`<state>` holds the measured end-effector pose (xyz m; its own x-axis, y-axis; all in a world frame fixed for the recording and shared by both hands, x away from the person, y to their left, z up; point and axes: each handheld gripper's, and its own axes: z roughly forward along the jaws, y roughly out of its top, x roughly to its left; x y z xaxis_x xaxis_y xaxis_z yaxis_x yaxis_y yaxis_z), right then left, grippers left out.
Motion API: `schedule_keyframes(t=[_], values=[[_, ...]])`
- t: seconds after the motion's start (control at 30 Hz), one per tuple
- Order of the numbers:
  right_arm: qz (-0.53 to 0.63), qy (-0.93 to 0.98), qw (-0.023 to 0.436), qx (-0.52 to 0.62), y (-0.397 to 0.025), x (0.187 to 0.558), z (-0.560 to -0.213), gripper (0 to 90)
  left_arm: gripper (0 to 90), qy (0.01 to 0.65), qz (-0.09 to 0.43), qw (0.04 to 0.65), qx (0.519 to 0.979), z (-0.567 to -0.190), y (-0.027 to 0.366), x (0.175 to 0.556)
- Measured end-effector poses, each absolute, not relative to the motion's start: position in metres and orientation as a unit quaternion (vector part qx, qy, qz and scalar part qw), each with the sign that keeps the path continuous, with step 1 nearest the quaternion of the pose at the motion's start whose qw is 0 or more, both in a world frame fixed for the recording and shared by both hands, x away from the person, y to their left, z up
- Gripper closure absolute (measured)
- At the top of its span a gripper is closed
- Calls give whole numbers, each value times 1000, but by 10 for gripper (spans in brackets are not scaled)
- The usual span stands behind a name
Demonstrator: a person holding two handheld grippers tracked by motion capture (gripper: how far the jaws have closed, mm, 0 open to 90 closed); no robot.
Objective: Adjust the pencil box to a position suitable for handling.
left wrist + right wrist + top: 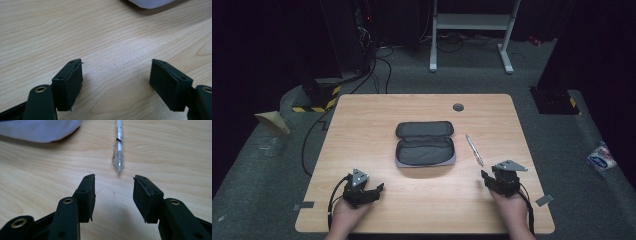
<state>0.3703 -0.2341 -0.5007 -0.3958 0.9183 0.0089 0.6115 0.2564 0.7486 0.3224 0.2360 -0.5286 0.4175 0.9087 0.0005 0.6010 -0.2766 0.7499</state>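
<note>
A: Where does the work stand right now?

B: At the very start, I'd say. The pencil case [425,143] lies unzipped and folded open in the middle of the desk [362,125], and the pen [474,149] lies on the bare wood just to its right, apart from it. Nothing is picked up yet.

A: And the grippers?

B: Both rest near the front edge of the desk. The left gripper [374,190] is released, jaws spread wide over bare wood; in its own view only a pale corner of the case [151,3] shows at the top. The right gripper [486,176] is released too, jaws parted with nothing between them.

A: Which one is nearer the pen?

B: The right. In the right gripper view the pen [118,150] lies straight ahead, its near tip close to the gap between the jaws, with the case's edge [40,131] off to the upper left.

A: So the next move?

B: Likely the right gripper goes forward, straddles the pen's thin barrel and closes squarely on it. It's slim and round, so it could roll; the jaws need to come low to the desk
</note>
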Motion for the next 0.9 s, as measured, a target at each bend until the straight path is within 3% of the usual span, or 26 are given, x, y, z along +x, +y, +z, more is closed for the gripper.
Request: schedule_keyframes(t=[0.37,0.9], values=[[336,763,239,498,-220,409,-496,548,263,491,220,347,768,-529,236,322],[329,757,224,518,-203,455,-502,644,265,491,220,348,768,-529,236,322]])
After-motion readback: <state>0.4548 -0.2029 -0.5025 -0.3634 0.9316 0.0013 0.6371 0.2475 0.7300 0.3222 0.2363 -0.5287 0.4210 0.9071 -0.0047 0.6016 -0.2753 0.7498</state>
